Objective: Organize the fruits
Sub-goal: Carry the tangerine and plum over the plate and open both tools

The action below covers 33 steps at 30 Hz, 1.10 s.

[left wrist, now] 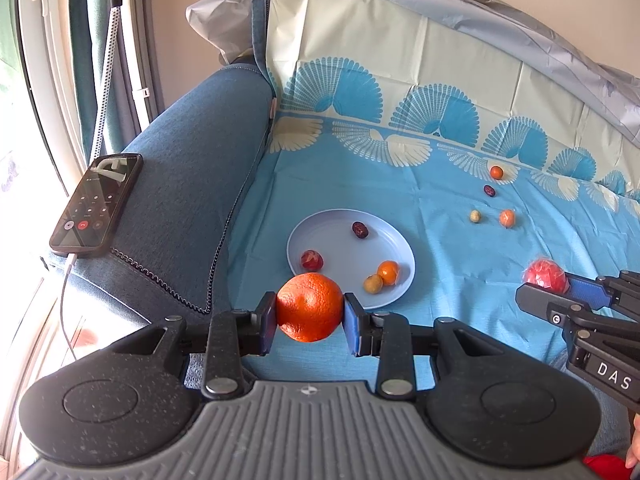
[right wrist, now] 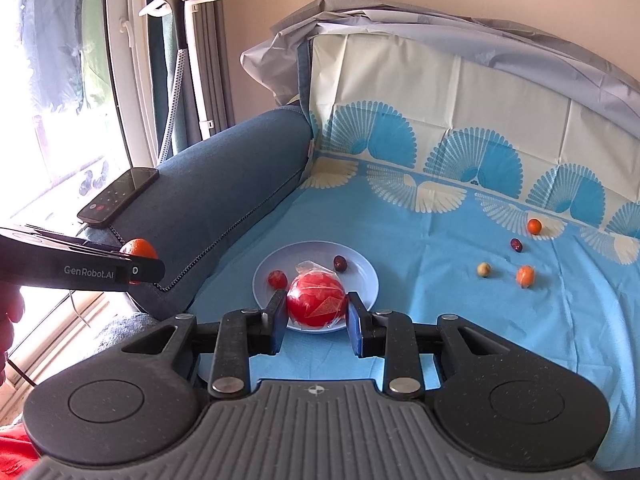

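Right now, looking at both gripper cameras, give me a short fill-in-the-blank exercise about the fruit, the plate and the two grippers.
1. The left gripper is shut on a large round ____ fruit.
2. The right gripper holds a round red fruit wrapped in clear ____.
3. The round pale blue plate carries ____ small fruits.
4. The black smartphone lies on the blue sofa's ____.

Missing words: orange; plastic; four; armrest

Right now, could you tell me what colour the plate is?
Pale blue plate, clearest in the left wrist view.

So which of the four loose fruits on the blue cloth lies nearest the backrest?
The small round orange fruit, farthest back, beside the fan-pattern border.
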Each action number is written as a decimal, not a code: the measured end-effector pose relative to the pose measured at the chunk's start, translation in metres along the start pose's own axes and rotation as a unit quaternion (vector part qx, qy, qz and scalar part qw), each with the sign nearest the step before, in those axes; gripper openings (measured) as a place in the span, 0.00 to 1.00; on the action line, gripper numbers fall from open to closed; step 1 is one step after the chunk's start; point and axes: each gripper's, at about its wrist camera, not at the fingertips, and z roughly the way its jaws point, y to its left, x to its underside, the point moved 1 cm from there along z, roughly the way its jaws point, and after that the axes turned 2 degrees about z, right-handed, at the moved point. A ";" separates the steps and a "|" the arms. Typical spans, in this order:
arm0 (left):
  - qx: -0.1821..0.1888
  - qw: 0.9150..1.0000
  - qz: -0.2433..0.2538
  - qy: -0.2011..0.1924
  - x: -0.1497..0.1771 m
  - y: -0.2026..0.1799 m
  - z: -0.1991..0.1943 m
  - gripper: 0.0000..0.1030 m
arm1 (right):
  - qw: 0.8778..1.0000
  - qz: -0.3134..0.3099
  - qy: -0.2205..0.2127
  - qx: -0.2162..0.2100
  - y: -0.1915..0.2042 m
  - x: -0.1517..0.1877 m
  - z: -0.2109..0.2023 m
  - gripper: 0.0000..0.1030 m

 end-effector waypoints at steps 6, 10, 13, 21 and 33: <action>-0.001 1.000 -0.007 0.007 -0.004 0.003 0.012 0.37 | 1.000 0.001 0.006 -0.003 0.001 -0.002 0.012 0.31; -0.004 1.000 -0.012 0.014 -0.009 0.006 0.023 0.37 | 1.000 0.004 0.016 -0.006 0.001 -0.001 0.025 0.31; -0.006 1.000 -0.018 0.017 -0.016 0.008 0.033 0.37 | 1.000 0.007 0.023 -0.009 0.001 -0.002 0.036 0.31; -0.009 0.999 -0.015 0.031 -0.032 0.009 0.066 0.37 | 0.999 0.011 0.041 -0.011 -0.004 -0.008 0.070 0.31; 0.004 0.997 0.008 0.072 -0.051 -0.004 0.153 0.37 | 0.996 0.019 0.081 -0.010 -0.014 -0.010 0.157 0.31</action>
